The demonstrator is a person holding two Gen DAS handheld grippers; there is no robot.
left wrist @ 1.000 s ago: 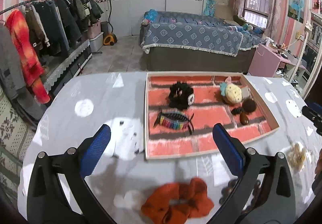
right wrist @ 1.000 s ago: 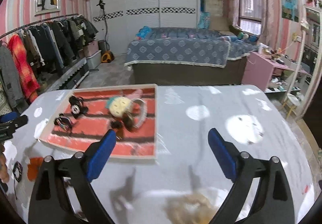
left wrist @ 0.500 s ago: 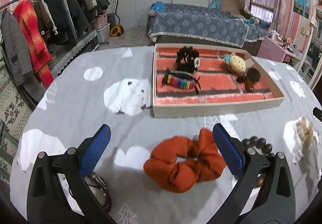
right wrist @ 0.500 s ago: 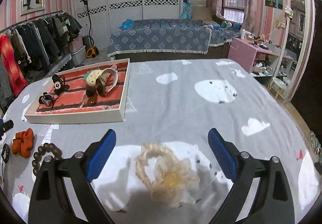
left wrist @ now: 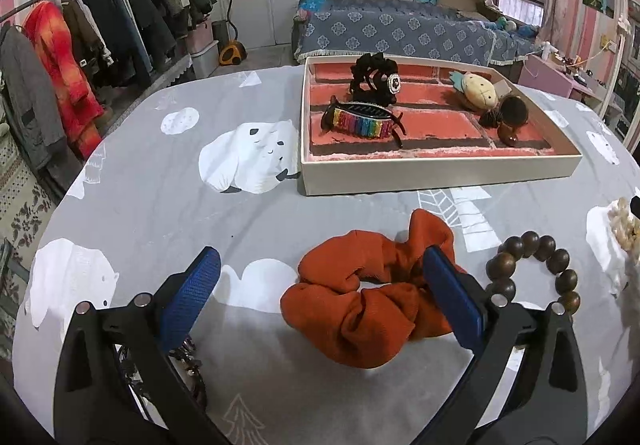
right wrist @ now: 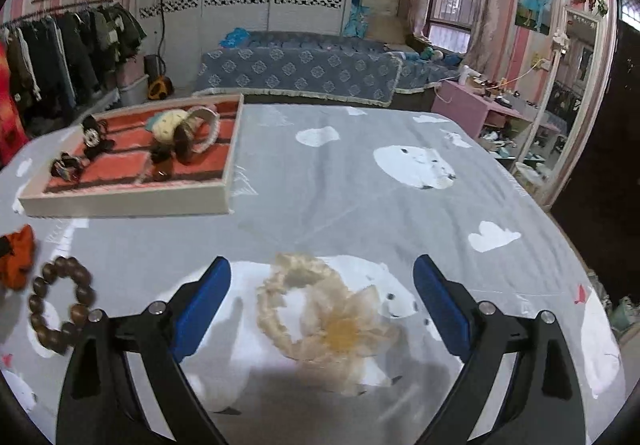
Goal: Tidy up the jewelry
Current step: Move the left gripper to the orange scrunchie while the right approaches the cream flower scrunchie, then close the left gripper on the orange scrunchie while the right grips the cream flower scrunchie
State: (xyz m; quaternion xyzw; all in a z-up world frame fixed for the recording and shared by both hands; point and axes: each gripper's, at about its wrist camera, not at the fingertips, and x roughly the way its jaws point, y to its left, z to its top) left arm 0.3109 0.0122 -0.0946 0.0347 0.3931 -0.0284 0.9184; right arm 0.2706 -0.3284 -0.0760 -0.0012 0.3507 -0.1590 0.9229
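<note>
On grey cloth point(left wrist: 168, 205) printed with white bears: an orange scrunchie point(left wrist: 372, 297) lying flat, partly between the wide-spread blue pads of the left gripper point(left wrist: 320, 295), the right-hand pad over its right edge, whether touching cannot be told. Just right of it, a ring of brown wooden beads point(left wrist: 536, 269). Under the left finger, a dark metallic piece point(left wrist: 188, 361), mostly hidden. Farther back, a shallow tray point(left wrist: 436, 175) with a red brick-pattern lining, holding a rainbow-striped hair clip point(left wrist: 362, 121), a black claw clip point(left wrist: 374, 79), a cream plush hair tie point(left wrist: 478, 95) and small brown pieces point(left wrist: 508, 117).

Between the parted, empty fingers of the right gripper point(right wrist: 322, 303): a cream braided hair band with a gauzy flower point(right wrist: 332, 317), flat on the cloth, neither pad touching it. Far left in the right wrist view, the beads point(right wrist: 60, 305) and a sliver of the scrunchie point(right wrist: 18, 257), with the tray point(right wrist: 124, 201) behind.
</note>
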